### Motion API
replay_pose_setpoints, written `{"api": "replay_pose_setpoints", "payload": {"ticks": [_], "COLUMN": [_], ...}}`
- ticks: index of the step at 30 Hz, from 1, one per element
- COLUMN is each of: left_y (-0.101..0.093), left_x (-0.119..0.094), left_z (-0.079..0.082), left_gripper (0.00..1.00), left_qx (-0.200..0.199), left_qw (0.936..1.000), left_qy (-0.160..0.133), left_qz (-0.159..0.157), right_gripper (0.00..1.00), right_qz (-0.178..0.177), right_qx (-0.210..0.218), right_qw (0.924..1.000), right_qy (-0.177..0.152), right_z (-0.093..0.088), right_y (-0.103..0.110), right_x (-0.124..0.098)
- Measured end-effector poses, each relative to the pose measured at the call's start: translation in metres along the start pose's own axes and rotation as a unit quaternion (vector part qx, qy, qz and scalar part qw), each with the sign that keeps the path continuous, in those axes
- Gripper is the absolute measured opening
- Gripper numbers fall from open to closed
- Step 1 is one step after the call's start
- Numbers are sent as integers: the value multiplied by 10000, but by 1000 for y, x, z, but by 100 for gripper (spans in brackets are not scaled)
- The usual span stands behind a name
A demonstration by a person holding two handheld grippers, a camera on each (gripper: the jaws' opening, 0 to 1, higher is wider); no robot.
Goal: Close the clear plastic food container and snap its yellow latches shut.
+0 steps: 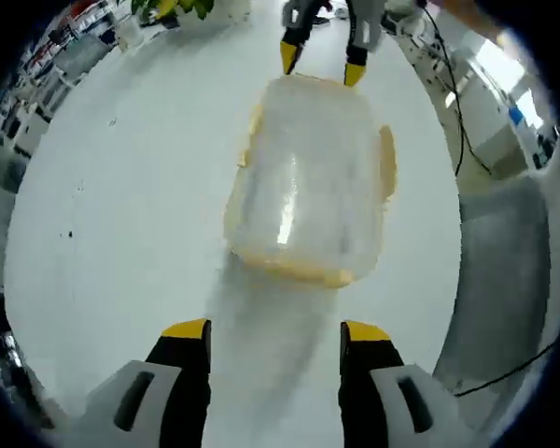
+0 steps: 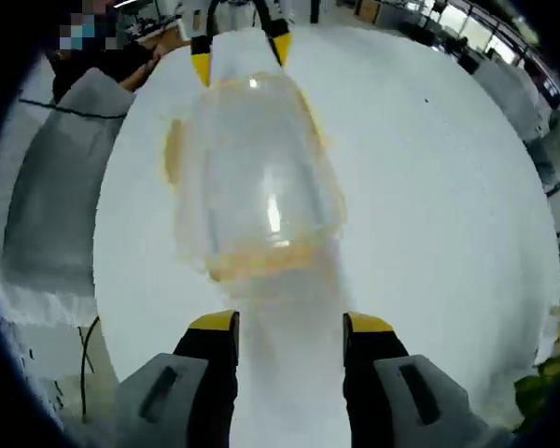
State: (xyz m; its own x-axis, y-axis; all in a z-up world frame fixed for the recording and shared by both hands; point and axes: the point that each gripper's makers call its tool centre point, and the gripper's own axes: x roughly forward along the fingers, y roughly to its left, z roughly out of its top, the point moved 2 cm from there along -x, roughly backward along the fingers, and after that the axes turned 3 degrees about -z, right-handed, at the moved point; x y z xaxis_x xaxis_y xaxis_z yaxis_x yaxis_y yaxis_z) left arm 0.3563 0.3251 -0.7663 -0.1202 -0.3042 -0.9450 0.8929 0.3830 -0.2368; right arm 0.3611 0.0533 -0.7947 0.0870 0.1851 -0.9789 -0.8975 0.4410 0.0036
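**Open grippers flank a clear container on the white table**

The left gripper [image 1: 275, 331] and the right gripper [image 2: 289, 324] both have yellow-tipped black jaws spread apart, grasping nothing. Between them, on the smooth white table [image 1: 121, 215], sits the food container [image 1: 308, 182]: clear, glossy plastic, rounded-rectangular, blurred. Yellow latches [image 1: 387, 159] trim its sides. Its contents cannot be made out.
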Motion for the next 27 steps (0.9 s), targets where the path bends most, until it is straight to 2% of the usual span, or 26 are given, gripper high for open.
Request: {"api": "replay_pose_setpoints", "payload": {"ticks": [1, 2, 3, 4, 6, 7, 8, 9, 11, 12, 13, 14, 15, 16, 17, 18, 19, 20, 22, 23, 24, 27], "left_y": [-6, -10, -11, -13, -12, -12, -12, -11, -3, 1, 1, -2, -7, -9, -10, -9, -10, -12, -14, -14, -15, -14], "left_x": [-1, -4, -4, -6, -9, -12, -16, -19, -28, -34, -37, -38, -35, -31, -25, -22, -14, -10, 0, 3, 5, 7], "left_z": [-4, -7, -7, -4, 5, 12, 20, 25, 43, 55, 62, 66, 67, 66, 63, 62, 57, 55, 51, 50, 49, 45], "left_gripper": [54, 55, 56, 56, 56, 56, 56, 57, 58, 58, 59, 59, 58, 57, 56, 54, 53, 52, 49, 47, 45, 39], "left_qx": [-530, -1171, -1331, -1720, -2096, -2324, -2657, -2944, -3820, -4213, -4334, -4459, -4603, -4743, -4777, -4732, -4657, -4610, -4526, -4483, -4481, -4470], "left_qw": [9982, 9919, 9894, 9819, 9713, 9622, 9479, 9359, 8877, 8564, 8405, 8284, 8199, 8148, 8194, 8241, 8374, 8442, 8561, 8601, 8609, 8633], "left_qy": [0, -74, -104, -314, -773, -1089, -1423, -1587, -2261, -2675, -2917, -3014, -2963, -2886, -2751, -2715, -2536, -2430, -2274, -2241, -2212, -2168], "left_qz": [-271, -492, -574, -730, -812, -915, -1033, -1100, -1225, -1325, -1435, -1553, -1678, -1668, -1569, -1526, -1323, -1256, -1021, -956, -951, -888], "right_gripper": [45, 46, 46, 46, 45, 45, 46, 47, 50, 50, 50, 49, 48, 46, 45, 45, 46, 46, 44, 41, 39, 36], "right_qz": [59, 69, 73, 104, 321, 515, 631, 729, 812, 860, 990, 1117, 1249, 1422, 1487, 1488, 1504, 1483, 1412, 1395, 1391, 1452], "right_qx": [253, 470, 942, 1270, 2103, 2499, 2771, 3105, 3427, 3594, 3855, 3993, 4092, 4227, 4263, 4215, 4229, 4202, 4052, 4002, 3954, 3975], "right_qw": [9997, 9989, 9955, 9918, 9761, 9646, 9554, 9421, 9265, 9179, 9031, 8942, 8867, 8763, 8738, 8770, 8766, 8800, 8918, 8950, 8981, 8975], "right_qy": [47, -14, -28, -138, -450, -669, -803, -1035, -1324, -1444, -1610, -1686, -1756, -1822, -1806, -1766, -1736, -1641, -1434, -1391, -1330, -1240], "right_z": [-4, -4, -6, -5, 2, 8, 12, 18, 27, 31, 38, 43, 48, 54, 56, 59, 61, 63, 62, 63, 63, 64], "right_y": [-2, -4, -7, -8, -8, -6, -5, -6, -6, -6, -4, -2, 2, 7, 10, 14, 16, 19, 24, 27, 31, 36], "right_x": [-1, -2, -5, -7, -15, -20, -23, -29, -36, -39, -44, -47, -49, -50, -50, -47, -45, -40, -34, -32, -29, -23]}}
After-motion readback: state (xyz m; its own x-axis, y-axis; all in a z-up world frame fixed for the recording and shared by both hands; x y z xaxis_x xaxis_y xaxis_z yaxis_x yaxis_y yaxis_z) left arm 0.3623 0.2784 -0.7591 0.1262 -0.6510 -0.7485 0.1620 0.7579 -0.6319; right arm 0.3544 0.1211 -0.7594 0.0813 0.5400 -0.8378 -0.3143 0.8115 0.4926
